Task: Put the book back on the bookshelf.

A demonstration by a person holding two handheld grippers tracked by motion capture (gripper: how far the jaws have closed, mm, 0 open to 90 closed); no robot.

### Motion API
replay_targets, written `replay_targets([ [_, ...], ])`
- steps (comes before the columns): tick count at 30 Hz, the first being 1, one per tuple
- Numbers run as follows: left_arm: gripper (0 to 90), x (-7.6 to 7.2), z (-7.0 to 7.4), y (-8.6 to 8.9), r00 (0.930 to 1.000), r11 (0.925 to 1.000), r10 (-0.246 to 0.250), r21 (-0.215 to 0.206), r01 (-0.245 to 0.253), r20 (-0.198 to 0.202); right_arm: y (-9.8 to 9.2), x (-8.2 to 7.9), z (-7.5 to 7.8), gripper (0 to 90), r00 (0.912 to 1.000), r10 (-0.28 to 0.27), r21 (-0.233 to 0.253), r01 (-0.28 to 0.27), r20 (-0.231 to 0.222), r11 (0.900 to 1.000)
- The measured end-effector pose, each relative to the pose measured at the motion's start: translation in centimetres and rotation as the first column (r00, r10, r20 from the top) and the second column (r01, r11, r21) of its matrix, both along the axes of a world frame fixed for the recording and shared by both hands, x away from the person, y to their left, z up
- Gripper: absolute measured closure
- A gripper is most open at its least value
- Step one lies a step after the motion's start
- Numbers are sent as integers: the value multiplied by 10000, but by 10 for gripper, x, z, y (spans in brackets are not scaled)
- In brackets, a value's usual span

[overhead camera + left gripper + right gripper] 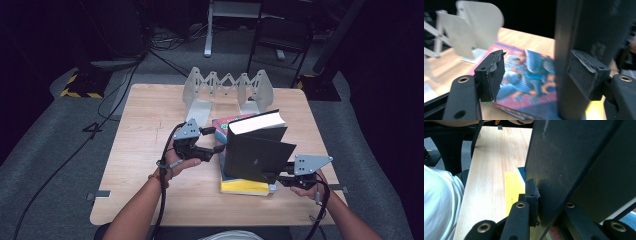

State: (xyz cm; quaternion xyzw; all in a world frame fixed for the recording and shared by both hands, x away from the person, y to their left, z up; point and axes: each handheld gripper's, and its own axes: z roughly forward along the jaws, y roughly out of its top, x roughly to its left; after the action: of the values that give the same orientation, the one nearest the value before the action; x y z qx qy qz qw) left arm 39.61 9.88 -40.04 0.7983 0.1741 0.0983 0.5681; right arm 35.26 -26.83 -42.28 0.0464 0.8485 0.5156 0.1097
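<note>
Right gripper (pixel 283 178): clamped on black book (pixel 257 150) cover edge | left gripper (pixel 216 140): jaws wide, empty | risk: book swings open, slips onto stack (pixel 243 186).

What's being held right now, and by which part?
The right tongs clamp the black book at its lower right corner. The left tongs are open beside its spine.

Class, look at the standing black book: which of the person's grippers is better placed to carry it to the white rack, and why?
The right gripper: its jaws already clamp the black book at its lower corner. The left gripper is open beside the spine, gripping nothing, though nearer the white rack.
</note>
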Motion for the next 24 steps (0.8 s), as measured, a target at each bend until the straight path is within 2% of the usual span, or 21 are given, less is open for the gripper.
replay_targets([
  [3, 257, -5, -2, -3, 9999, 9998, 85, 194, -87, 105, 0, -1, 1, 835, 10000, 15, 2, -15, 10, 10000],
  [4, 254, -6, -1, -3, 10000, 10000, 36, 84, -36, 51, 0, -1, 1, 831, 10000, -1, -21, 1, 39, 10000],
  [5, 247, -7, 0, -4, 9998, 9996, -175, -216, 174, -55, 0, -1, 1, 830, 10000, -40, 12, 40, 10, 10000],
  [6, 242, -7, 0, -4, 9998, 9996, -175, -216, 174, -55, -1, 0, 1, 830, 10000, -48, 117, 48, -34, 9999],
  [7, 240, -11, 2, -8, 9993, 9993, -360, -135, 362, 119, -1, 0, 1, 830, 10000, -37, 152, 37, -27, 9999],
  [8, 239, -11, 2, -8, 9993, 9993, -360, -135, 362, 119, -1, 0, 1, 830, 10000, -37, 152, 37, -27, 9999],
  [11, 231, -20, 4, -23, 9972, 9975, -696, 144, 692, 276, 0, -2, 3, 826, 10000, -37, 178, 36, 52, 9998],
  [14, 228, -21, 5, -39, 9979, 9982, -580, 197, 575, 290, -1, -1, 3, 821, 9999, -110, 270, 110, 0, 9996],
  [15, 228, -21, 5, -39, 9979, 9982, -580, 197, 575, 290, -1, -1, 3, 821, 9999, -110, 270, 110, 0, 9996],
  [19, 228, -16, 3, -56, 9986, 9984, -513, 245, 509, 141, -1, 2, 1, 807, 9996, -270, 269, 269, 8, 9993],
  [23, 224, -15, 3, -64, 9983, 9987, -488, 129, 484, 316, -2, 4, -1, 791, 9985, -541, 270, 542, -45, 9982],
  [24, 241, -17, 3, -65, 9972, 9984, -558, 65, 555, 495, -2, 4, -1, 787, 9981, -618, 270, 620, -60, 9977],
])
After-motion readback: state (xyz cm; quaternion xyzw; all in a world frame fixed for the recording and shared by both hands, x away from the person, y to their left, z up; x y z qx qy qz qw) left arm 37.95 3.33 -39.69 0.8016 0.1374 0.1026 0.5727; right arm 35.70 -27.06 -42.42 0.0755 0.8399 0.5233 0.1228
